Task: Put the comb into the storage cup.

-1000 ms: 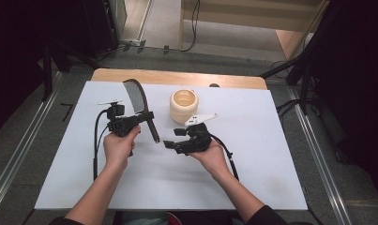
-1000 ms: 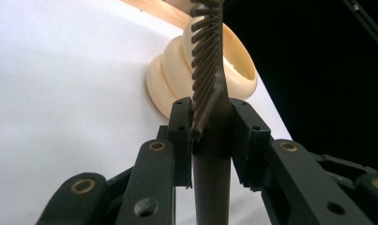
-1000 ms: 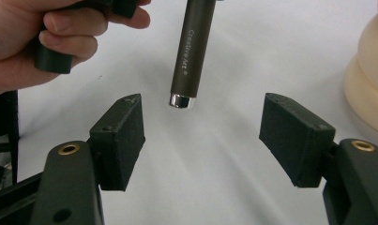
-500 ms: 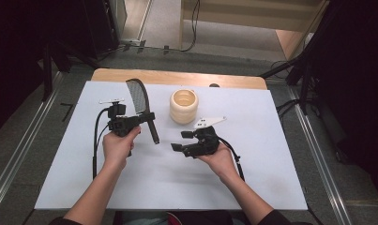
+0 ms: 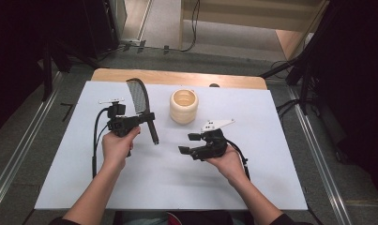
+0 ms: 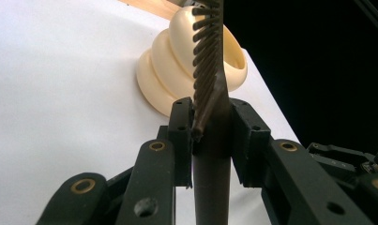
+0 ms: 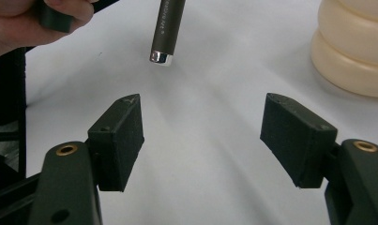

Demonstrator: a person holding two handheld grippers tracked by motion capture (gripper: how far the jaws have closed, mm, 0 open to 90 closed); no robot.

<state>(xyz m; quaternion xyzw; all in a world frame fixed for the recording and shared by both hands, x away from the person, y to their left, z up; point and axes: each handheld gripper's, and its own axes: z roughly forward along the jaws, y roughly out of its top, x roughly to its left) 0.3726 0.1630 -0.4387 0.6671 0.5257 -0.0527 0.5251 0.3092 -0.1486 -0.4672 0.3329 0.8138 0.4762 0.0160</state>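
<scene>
The left gripper view shows the left gripper pinching a dark hairbrush where bristles meet handle, a detail too small in the high view. There the hairbrush sits left of centre, long axis running from upper left to lower right, bristled head uppermost, smooth cylindrical handle lowest. The right gripper stands spread, empty. A ribbed cream cup stands near frame centre.

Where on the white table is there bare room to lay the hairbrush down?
Free: the white table right of the right gripper, and the left strip beyond the left gripper holding the hairbrush. Crowded: the middle, between both grippers and the cream cup.
</scene>
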